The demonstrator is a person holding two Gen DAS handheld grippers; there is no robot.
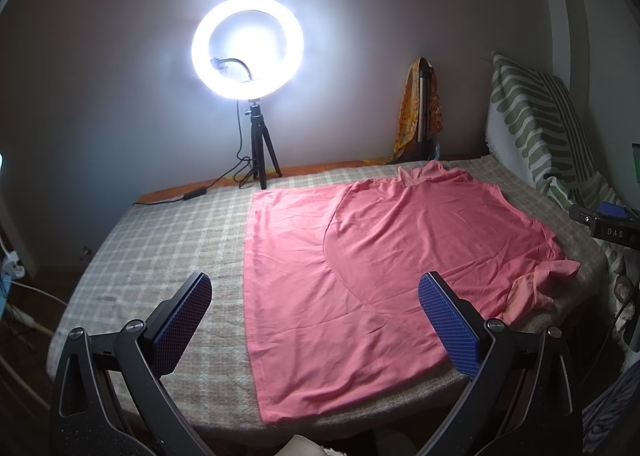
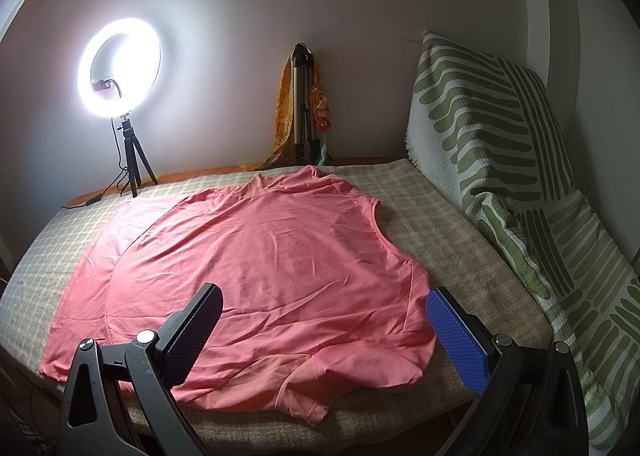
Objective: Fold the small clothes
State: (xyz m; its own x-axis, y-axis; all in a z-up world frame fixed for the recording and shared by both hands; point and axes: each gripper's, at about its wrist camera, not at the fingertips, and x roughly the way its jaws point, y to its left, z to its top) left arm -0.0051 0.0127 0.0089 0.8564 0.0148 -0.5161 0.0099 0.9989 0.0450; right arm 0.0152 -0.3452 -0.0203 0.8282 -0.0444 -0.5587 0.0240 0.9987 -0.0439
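Both the left gripper [image 1: 316, 292] and right gripper [image 2: 326, 310] hover spread and empty above the pink T-shirt [image 1: 360, 256], laid flat ahead for folding.

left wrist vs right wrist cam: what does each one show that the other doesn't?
Left wrist only: the right gripper's body at the right edge, cables and a white plug on the floor at left, and the shirt's straight hem.

Right wrist only: the near sleeve spread flat, and the silver tripod under the orange cloth seen head-on.

Both: pink shirt flat on the checked blanket, lit ring light, leaf-print cushion, each gripper open and empty.
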